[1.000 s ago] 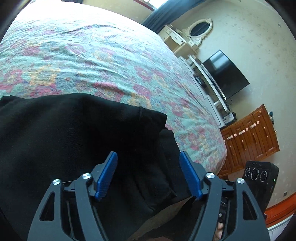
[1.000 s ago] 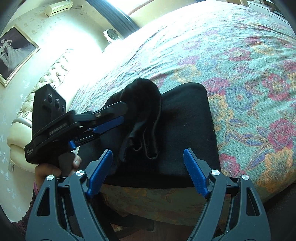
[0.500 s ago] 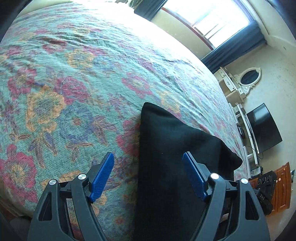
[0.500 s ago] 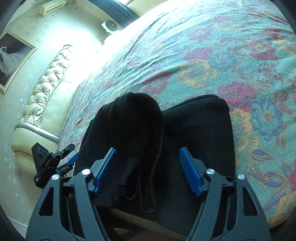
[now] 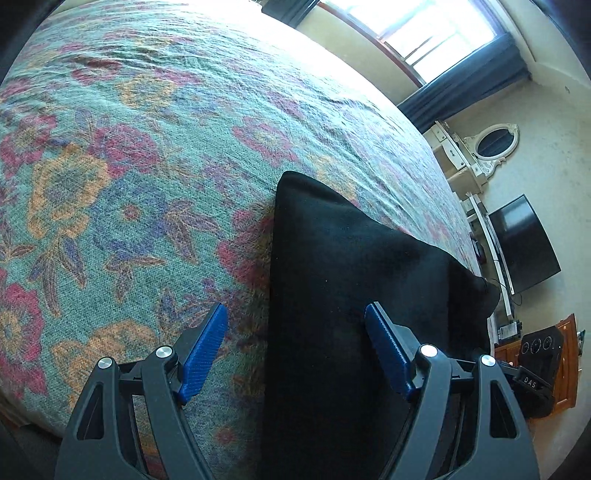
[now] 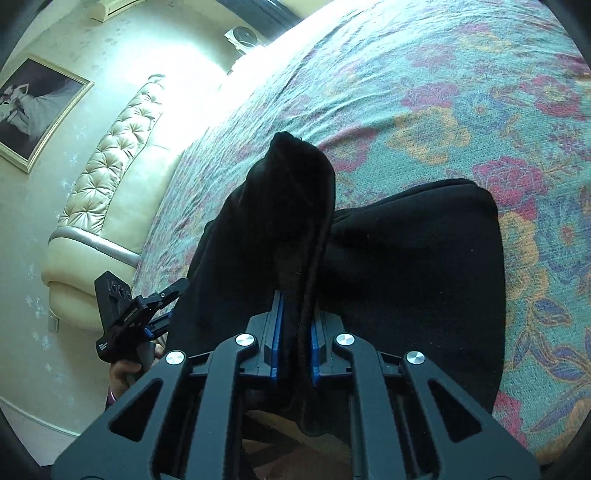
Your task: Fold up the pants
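The black pants (image 5: 351,277) lie folded on the floral bedspread (image 5: 110,184), near the bed's front edge. My left gripper (image 5: 297,347) is open and straddles the left edge of the pants: its left pad is over the bedspread, its right pad over the black cloth. In the right wrist view a bunched fold of the pants (image 6: 288,206) rises above the flat part (image 6: 424,258). My right gripper (image 6: 295,332) is shut on that fold. The left gripper (image 6: 173,288) shows there at the left, held by a hand (image 6: 123,373).
A cream tufted headboard (image 6: 110,166) and a framed picture (image 6: 37,107) stand beyond the bed's left side. A window (image 5: 424,29), a vanity with an oval mirror (image 5: 495,140), a TV (image 5: 524,243) and a wooden cabinet (image 5: 565,362) line the far walls.
My right gripper has closed on the raised fold of the pants. The left gripper swung off the pile's middle to its left edge and has stayed open.
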### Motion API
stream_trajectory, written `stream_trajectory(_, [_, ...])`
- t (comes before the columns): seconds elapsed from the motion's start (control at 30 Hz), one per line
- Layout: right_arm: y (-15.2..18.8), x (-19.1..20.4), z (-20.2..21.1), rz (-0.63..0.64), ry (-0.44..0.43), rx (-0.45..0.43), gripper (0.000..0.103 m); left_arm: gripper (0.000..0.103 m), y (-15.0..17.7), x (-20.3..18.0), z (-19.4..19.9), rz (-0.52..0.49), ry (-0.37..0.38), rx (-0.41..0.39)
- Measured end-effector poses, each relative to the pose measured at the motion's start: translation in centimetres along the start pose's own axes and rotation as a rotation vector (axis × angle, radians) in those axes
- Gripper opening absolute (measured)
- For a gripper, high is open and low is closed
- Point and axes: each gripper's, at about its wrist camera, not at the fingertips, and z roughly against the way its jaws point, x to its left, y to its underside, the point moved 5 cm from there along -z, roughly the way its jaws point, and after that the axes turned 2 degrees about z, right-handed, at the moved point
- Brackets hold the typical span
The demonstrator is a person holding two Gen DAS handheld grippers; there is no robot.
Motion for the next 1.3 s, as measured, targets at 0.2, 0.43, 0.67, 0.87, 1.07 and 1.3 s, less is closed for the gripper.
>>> stream_trajectory(0.2, [0.4, -2.1, 2.4, -0.049, 0.008, -0.052, 0.007, 0.075, 0.8, -1.7, -0.5, -0.036, 0.023, 0.019])
stream_trajectory(0.43, [0.8, -3.9, 2.7, -0.101, -0.013, -0.067, 0.005, 0.075, 1.6, -3.4, -1.2, -0.066, 0.040, 0.045])
stream_trajectory(0.67, [0.5, -5.3, 4.2, -0.120, 0.013, -0.099, 0.004, 0.079, 1.3, -4.8, -1.8, -0.096, 0.041, 0.041])
stream_trajectory(0.87, [1.3, -7.8, 3.3, -0.141, 0.056, -0.085, 0.004, 0.080, 2.3, -4.3, -3.6, -0.113, 0.019, 0.078])
stream_trajectory(1.07, [1.9, -9.4, 3.0, -0.246, -0.082, -0.086, 0.007, 0.081, 2.4, -4.4, -3.9, -0.128, 0.031, 0.065])
stream_trajectory(1.3, [2.8, -9.0, 4.3, -0.326, -0.236, -0.073, 0.049, 0.081, 2.7, -4.1, -3.6, -0.129, 0.036, 0.062])
